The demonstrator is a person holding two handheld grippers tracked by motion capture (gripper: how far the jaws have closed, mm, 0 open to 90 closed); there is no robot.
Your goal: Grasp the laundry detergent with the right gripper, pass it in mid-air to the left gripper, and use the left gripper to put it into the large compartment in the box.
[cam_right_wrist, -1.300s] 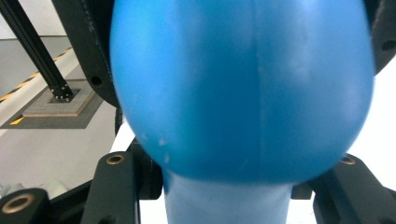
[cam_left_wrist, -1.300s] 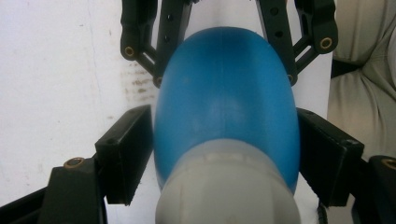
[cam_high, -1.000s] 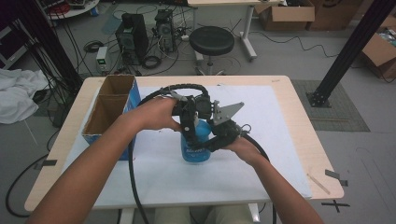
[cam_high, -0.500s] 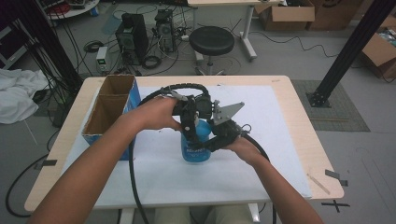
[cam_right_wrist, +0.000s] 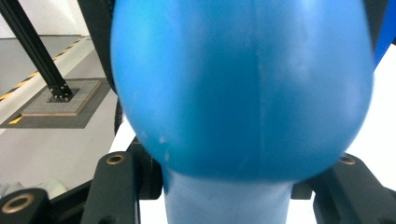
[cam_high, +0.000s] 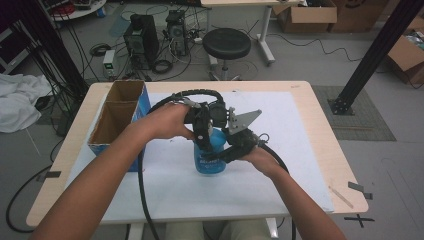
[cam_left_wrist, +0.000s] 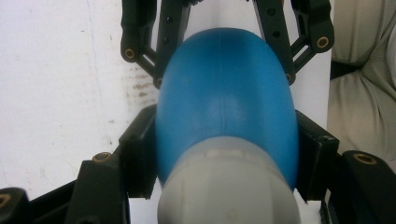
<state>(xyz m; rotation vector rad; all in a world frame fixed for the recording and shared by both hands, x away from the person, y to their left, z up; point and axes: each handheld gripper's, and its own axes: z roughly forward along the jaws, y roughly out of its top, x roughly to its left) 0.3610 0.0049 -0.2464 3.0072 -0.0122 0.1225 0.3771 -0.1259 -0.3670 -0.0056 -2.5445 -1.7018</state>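
You hold the round blue plastic bottle (cam_high: 210, 155) with both grippers.

Your left gripper (cam_high: 204, 131) has just been closing, and now its black jaws squeeze the bottle's top part, near the pale cap (cam_left_wrist: 229, 186). Your right gripper (cam_high: 227, 152) squeezes the bottle's side lower down. The bottle stands upright on the white sheet (cam_high: 300, 150) in the middle of the wooden table (cam_high: 325, 115). An open cardboard box with blue sides (cam_high: 117, 120) sits well off to your left.

Bottle (cam_high: 210, 159) stands mid-table (cam_high: 320, 130) on the mat (cam_high: 290, 150). Open box (cam_high: 117, 120) sits at the table's left edge, well left of the bottle. Stool (cam_high: 226, 44) and computer cases (cam_high: 141, 34) on the floor behind the table.
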